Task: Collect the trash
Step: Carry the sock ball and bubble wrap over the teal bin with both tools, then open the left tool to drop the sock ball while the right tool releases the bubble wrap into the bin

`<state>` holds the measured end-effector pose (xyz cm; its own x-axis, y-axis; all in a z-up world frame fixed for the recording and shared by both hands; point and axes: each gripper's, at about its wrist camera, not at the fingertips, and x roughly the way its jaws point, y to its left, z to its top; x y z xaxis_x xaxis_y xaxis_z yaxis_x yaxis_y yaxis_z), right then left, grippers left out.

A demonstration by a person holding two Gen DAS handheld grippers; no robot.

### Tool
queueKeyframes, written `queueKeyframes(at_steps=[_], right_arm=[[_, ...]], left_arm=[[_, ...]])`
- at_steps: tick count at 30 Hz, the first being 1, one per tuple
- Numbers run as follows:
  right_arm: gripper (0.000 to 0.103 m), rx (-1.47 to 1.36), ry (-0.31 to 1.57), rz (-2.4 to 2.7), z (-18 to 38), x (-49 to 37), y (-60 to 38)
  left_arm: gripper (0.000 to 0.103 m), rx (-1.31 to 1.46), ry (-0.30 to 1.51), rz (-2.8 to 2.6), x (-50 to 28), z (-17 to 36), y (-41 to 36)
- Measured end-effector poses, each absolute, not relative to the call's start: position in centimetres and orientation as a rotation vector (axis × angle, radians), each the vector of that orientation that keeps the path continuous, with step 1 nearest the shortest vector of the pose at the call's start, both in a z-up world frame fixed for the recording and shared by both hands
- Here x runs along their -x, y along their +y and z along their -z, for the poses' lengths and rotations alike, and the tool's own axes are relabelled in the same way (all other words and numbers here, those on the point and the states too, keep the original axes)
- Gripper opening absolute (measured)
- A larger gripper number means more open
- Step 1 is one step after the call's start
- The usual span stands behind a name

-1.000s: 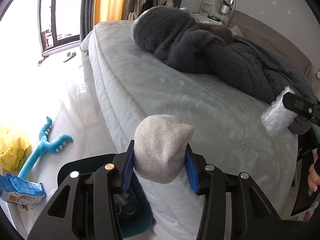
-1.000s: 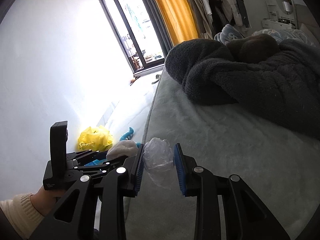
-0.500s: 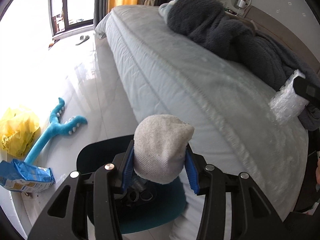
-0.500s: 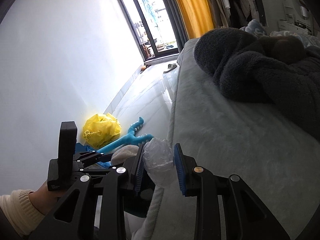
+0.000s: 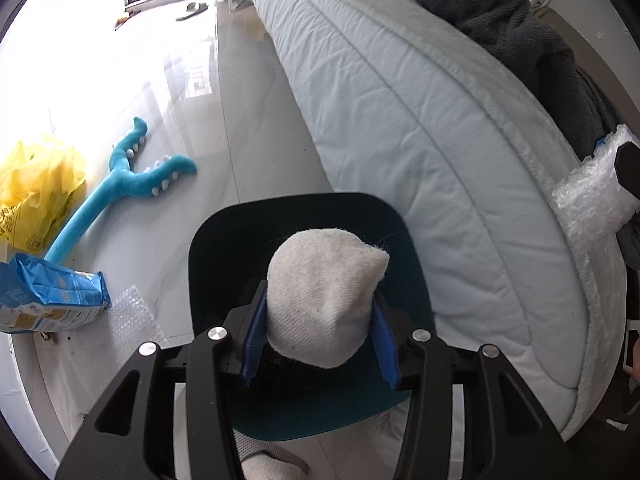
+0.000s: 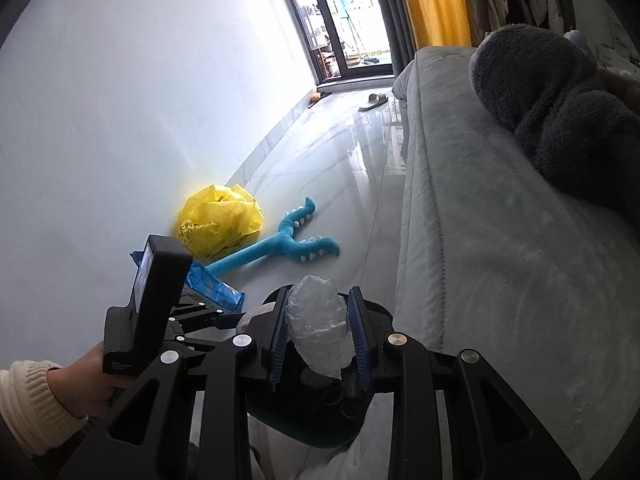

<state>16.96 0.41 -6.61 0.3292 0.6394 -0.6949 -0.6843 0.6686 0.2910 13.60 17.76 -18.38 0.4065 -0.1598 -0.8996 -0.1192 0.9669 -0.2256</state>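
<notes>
My left gripper is shut on a balled white sock and holds it right above the open dark teal trash bin on the floor beside the bed. My right gripper is shut on a wad of clear bubble wrap, also above the bin. The wad shows at the right edge of the left wrist view. The left gripper body and the hand holding it show in the right wrist view.
A bed with a dark fleece blanket is to the right. On the floor by the wall lie a yellow plastic bag, a blue plush toy, a blue packet and a bubble wrap sheet.
Both grippers moved off the bed and down over the trash bin, still holding the sock and the bubble wrap. The bin now fills the view under the left gripper.
</notes>
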Motion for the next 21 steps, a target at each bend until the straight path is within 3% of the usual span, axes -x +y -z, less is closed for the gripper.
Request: queueKeyframes(at_steps=[3,8,21], right_arm=[[0.030,0.066,0.898,-0.870,7.1,-17.0,1.4],[0.030,0.105,0.934,-0.876,8.6,-17.0,3.4],[0.030,0.172,1.051,-0.862,13.0,-16.7,7.0]], left_arm=[[0.056,0.288,1.173,0.029,-13.4,18.7,18.5],[0.079,0.297,1.152,0.023,-13.1,18.4,19.9],[0.093,0.252,0.953,-0.069,-12.0,14.0,23.0]])
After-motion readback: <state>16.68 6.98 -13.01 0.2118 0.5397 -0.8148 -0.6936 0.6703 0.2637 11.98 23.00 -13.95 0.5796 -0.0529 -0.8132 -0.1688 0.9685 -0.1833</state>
